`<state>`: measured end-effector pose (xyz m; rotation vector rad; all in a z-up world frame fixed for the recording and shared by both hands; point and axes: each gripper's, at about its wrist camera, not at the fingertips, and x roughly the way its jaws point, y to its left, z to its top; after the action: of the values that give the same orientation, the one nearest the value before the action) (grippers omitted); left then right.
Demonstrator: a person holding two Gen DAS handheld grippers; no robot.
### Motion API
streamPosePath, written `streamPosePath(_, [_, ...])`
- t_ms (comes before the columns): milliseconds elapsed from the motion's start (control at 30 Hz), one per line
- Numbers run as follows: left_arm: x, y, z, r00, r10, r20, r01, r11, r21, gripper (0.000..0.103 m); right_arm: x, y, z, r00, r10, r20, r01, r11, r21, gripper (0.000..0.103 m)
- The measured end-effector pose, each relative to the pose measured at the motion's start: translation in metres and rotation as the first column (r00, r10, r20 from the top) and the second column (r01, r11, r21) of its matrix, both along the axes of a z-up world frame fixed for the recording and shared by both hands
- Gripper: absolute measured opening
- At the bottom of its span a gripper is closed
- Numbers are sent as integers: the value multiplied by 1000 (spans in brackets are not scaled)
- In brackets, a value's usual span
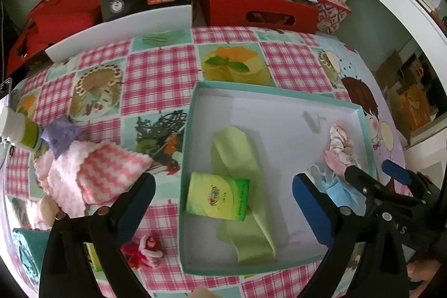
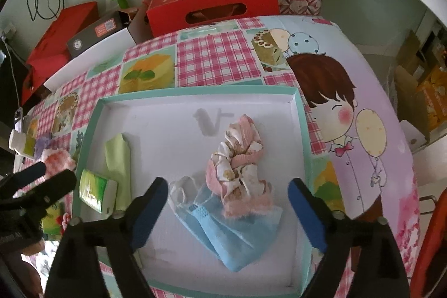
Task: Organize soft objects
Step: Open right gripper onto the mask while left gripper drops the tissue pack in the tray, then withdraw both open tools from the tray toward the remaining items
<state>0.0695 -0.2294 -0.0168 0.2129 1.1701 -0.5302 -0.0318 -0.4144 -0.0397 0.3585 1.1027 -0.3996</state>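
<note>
A shallow teal-rimmed box (image 1: 195, 91) (image 2: 195, 92) lies on the checked tablecloth. On its left side are a green tissue pack (image 1: 218, 196) (image 2: 96, 194) and a light green cloth (image 1: 240, 158) (image 2: 118, 158). On its right side a pink patterned cloth (image 1: 339, 144) (image 2: 240, 155) rests on a blue face mask (image 1: 338, 189) (image 2: 232, 236). My left gripper (image 1: 223, 186) (image 2: 49, 175) hangs open above the tissue pack. My right gripper (image 2: 227, 186) (image 1: 374, 172) stands open over the mask and pink cloth, its pads clear of both.
Left of the box lie a pink-and-white towel (image 1: 92, 172), a purple packet (image 1: 60, 136), a white-capped bottle (image 1: 19, 127) and a red-pink fuzzy figure (image 1: 144, 250). Red cartons (image 1: 251, 4) line the table's far edge. The table drops off at the right.
</note>
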Motion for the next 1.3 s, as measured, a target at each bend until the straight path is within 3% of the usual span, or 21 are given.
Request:
streamPosePath(33, [-2, 3, 2, 1000, 4, 3, -4, 1000, -1, 98, -2, 2, 2, 1000, 1, 0, -1, 1000, -7, 103])
streamPosePath(667, [-33, 71, 33, 993, 118, -10, -118, 990, -72, 99, -35, 48, 35, 999, -13, 29, 14, 1000, -16, 103])
streamPosePath(967, [-36, 99, 45, 988, 153, -3, -152, 985, -75, 99, -35, 80, 51, 999, 35, 33, -34, 999, -34, 103])
streamPosePath(1300, [-30, 153, 46, 970, 243, -21, -244, 963, -114, 99, -21, 119, 55, 994, 108, 18, -107, 993, -45, 103])
